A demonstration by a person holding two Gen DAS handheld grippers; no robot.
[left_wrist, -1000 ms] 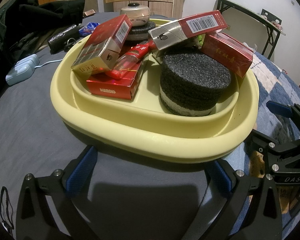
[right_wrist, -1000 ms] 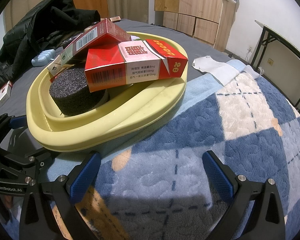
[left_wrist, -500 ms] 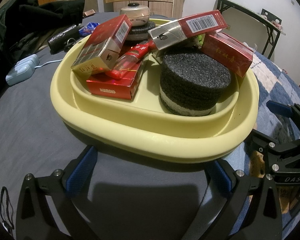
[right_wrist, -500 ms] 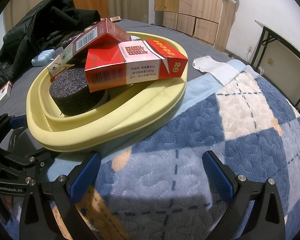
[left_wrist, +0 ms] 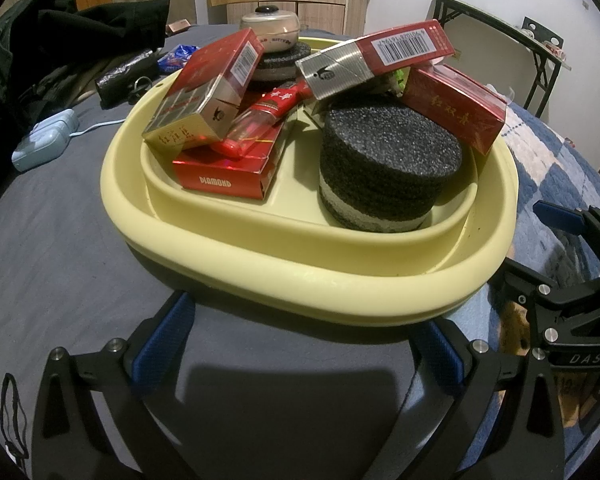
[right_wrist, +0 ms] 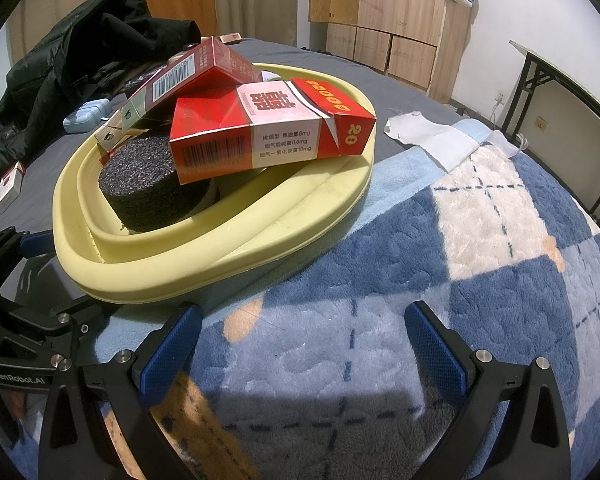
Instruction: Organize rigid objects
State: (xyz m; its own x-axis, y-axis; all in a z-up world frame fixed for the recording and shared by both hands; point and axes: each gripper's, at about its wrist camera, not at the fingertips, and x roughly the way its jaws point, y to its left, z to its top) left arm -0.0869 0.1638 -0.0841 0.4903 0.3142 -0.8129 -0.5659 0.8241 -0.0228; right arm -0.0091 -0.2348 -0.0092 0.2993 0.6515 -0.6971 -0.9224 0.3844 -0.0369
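A pale yellow tray (left_wrist: pixel 284 258) sits on the bed, also in the right wrist view (right_wrist: pixel 204 256). It holds several red cigarette packs (left_wrist: pixel 220 176), a red lighter (left_wrist: pixel 256 124), a black foam cylinder (left_wrist: pixel 388 168) and a round cream jar (left_wrist: pixel 271 26) at the back. In the right wrist view a red pack (right_wrist: pixel 268 136) leans on the foam cylinder (right_wrist: pixel 152 184). My left gripper (left_wrist: pixel 300 344) is open and empty just in front of the tray rim. My right gripper (right_wrist: pixel 300 344) is open and empty over the blanket, right of the tray.
A blue and white checked blanket (right_wrist: pixel 480 260) covers the right side, grey sheet (left_wrist: pixel 60 264) the left. A black jacket (right_wrist: pixel 80 52), a light blue case (left_wrist: pixel 44 144), a small pack (right_wrist: pixel 10 184) and a white cloth (right_wrist: pixel 428 136) lie around. A folding table (left_wrist: pixel 500 20) stands behind.
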